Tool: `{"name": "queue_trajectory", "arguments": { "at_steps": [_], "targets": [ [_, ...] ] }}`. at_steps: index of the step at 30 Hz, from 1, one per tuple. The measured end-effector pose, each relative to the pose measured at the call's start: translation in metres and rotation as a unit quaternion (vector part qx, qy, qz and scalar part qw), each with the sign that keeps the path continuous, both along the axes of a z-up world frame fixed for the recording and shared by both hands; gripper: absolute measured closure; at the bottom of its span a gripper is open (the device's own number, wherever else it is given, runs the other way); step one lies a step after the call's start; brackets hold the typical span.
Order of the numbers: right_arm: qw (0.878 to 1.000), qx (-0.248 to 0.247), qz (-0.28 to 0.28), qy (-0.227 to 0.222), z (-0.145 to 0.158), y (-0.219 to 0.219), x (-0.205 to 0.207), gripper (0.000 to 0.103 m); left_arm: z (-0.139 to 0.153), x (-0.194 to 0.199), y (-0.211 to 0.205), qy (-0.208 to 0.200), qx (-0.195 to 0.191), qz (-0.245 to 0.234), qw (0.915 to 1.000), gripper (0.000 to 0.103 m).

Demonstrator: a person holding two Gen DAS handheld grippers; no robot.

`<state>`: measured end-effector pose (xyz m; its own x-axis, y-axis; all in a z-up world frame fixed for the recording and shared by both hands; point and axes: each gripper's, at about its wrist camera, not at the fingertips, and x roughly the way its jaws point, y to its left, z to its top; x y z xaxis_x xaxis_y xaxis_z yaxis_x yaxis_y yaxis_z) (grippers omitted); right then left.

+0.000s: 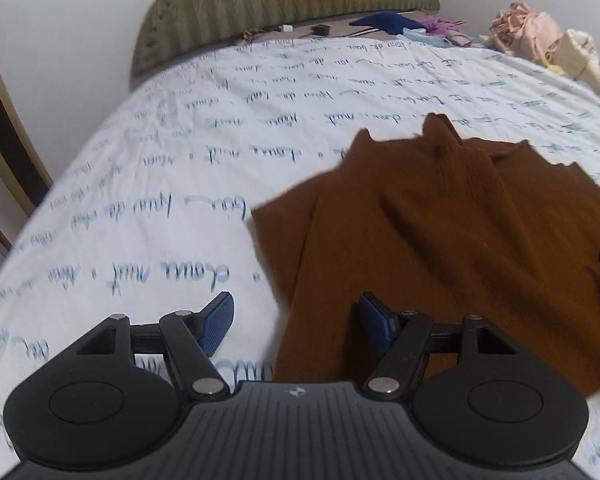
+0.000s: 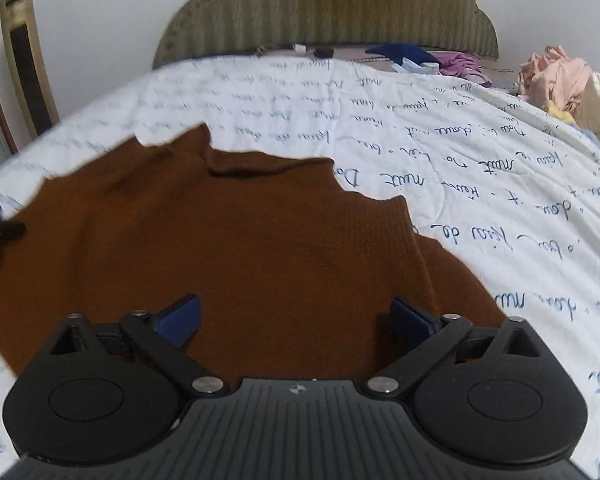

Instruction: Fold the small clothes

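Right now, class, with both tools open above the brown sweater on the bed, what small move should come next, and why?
Probably lower the left tool onto the brown sweater's near left edge and close on it. Both tools are open and empty, the right tool is over the middle of the sweater, which lies spread on the script-printed bedspread, unfolded. The left tool straddles that edge, so it seems best placed to start a fold.

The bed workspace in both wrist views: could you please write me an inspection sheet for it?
Surface: white bedspread with script print, lightly wrinkled.
Job's things: brown knit garment spread out flat on the bedspread, neck towards the headboard.
Clutter: pile of clothes at the far right corner; dark blue garment and small dark items by the headboard.
Grippers: left tongs open over the garment's left edge; right tongs open above the garment; neither holds anything.
Cables: thin cord near the headboard, unclear.
Surroundings: green padded headboard, white wall.
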<state>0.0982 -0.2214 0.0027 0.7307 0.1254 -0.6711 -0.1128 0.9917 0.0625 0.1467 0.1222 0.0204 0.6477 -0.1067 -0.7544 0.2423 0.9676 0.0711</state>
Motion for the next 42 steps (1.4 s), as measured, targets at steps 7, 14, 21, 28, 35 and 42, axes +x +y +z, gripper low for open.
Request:
{"name": "queue_trajectory", "arguments": {
  "at_steps": [7,14,21,28,35,42],
  "targets": [
    [0.999,-0.038,-0.019,-0.030,0.006,0.008,-0.030,0.002,0.000,-0.018,0.012,0.035,-0.052,-0.017,0.9979,0.086],
    [0.995,-0.017,-0.083,-0.051,0.012,-0.028,-0.075,0.008,0.009,-0.045,0.012,0.011,-0.032,-0.028,0.9990,0.098],
    [0.993,0.068,-0.098,-0.011,-0.004,-0.056,-0.095,0.084,0.001,-0.047,0.022,0.022,-0.049,-0.010,0.9985,0.099],
    [0.992,0.076,-0.097,-0.014,0.001,-0.062,-0.122,0.097,-0.008,-0.067,0.037,0.050,-0.064,-0.016,0.9966,0.100],
    [0.991,0.019,-0.119,-0.052,0.019,-0.046,-0.128,0.075,0.015,-0.079,0.029,0.003,-0.032,-0.019,0.9993,0.098],
    [0.995,-0.015,-0.053,-0.078,0.024,0.000,-0.106,0.035,0.031,-0.060,-0.006,-0.031,-0.030,-0.011,0.9990,0.096]
  ]
}}
